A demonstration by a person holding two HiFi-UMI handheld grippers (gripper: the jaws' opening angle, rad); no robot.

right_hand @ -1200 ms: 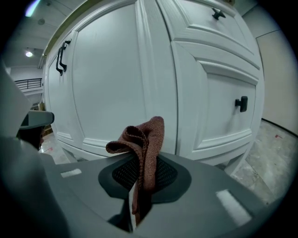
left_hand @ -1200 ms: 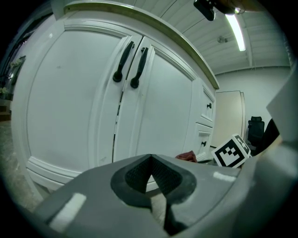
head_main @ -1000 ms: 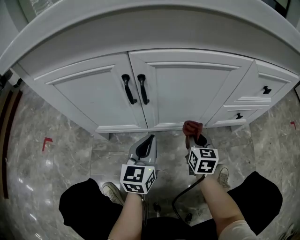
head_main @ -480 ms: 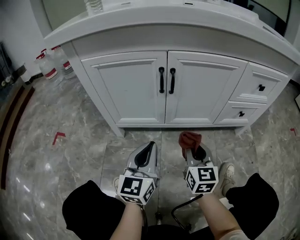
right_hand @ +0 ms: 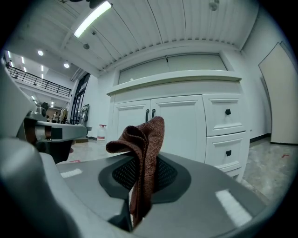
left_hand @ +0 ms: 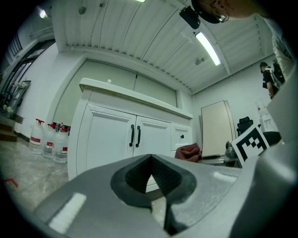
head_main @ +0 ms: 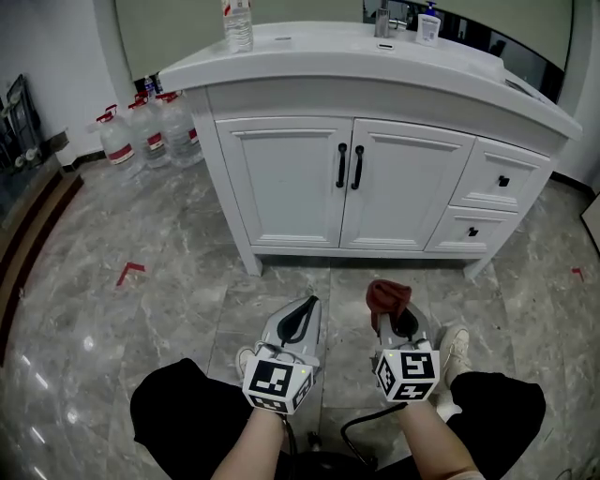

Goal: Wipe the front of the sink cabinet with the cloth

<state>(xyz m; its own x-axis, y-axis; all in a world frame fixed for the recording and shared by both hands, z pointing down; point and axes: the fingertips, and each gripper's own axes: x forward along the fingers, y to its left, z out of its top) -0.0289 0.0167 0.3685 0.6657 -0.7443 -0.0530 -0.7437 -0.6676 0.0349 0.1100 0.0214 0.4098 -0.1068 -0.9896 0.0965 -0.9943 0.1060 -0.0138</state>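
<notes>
The white sink cabinet (head_main: 375,178) stands ahead, with two doors with black handles and two small drawers at its right. My right gripper (head_main: 388,302) is shut on a reddish-brown cloth (head_main: 386,292), well short of the cabinet front. In the right gripper view the cloth (right_hand: 142,153) sticks up from between the jaws, with the cabinet (right_hand: 186,125) behind it. My left gripper (head_main: 302,311) is held beside the right one, shut with nothing in it. The left gripper view shows its closed jaws (left_hand: 151,169), the cabinet (left_hand: 125,139) and the cloth (left_hand: 188,152) off to the right.
Several water jugs (head_main: 150,127) stand on the marble floor left of the cabinet. A bottle (head_main: 237,25) and a soap dispenser (head_main: 429,26) sit on the countertop. Red tape marks (head_main: 129,273) lie on the floor. The person's shoes (head_main: 457,345) and dark trousers are below the grippers.
The view has pulled back from the cabinet, so the whole cabinet and its countertop now show. Both grippers keep their positions side by side, the cloth still in the right one.
</notes>
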